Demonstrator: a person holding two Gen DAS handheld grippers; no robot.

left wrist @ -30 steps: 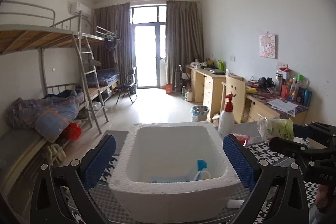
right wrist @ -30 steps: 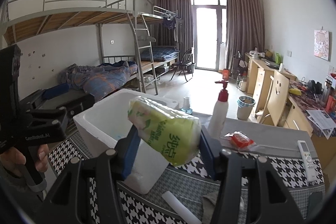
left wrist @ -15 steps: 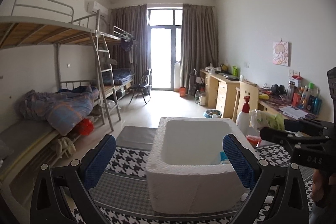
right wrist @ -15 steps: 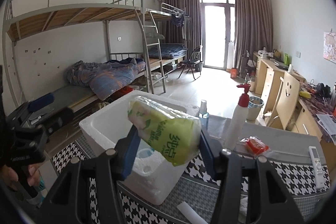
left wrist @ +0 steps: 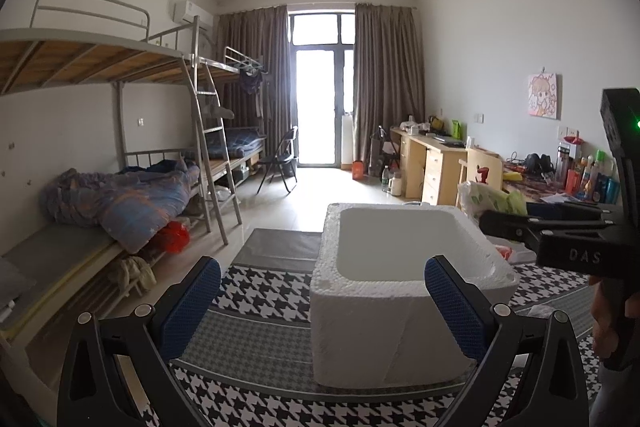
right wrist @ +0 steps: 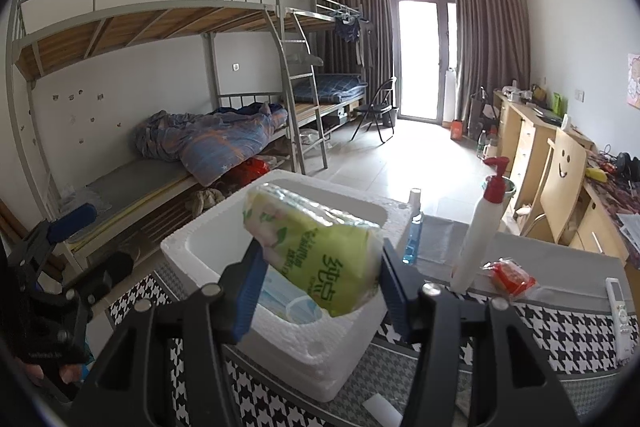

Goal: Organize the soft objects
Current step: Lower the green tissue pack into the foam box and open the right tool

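Right gripper (right wrist: 322,287) jaws clenched on the green tissue pack (right wrist: 316,263), held up over the near edge of the white foam box (right wrist: 280,347) on the houndstooth desk (right wrist: 560,343), not dropped in yet. Left gripper (left wrist: 322,303) jaws spread wide and empty, hanging just in front of the box's near wall, touching nothing. Already something pale blue down inside the box under the pack, maybe a mask packet or some other soft thing, hard to tell from this angle. So roughly partway through: one item looks stowed, tissue pack about to go in. Still out on the desk: small red packet (right wrist: 510,277) beside the white pump bottle (right wrist: 482,227), blue spray bottle (right wrist: 413,231) and a remote (right wrist: 618,301). Probably only the red packet counts as soft, so likely that one left after this drop
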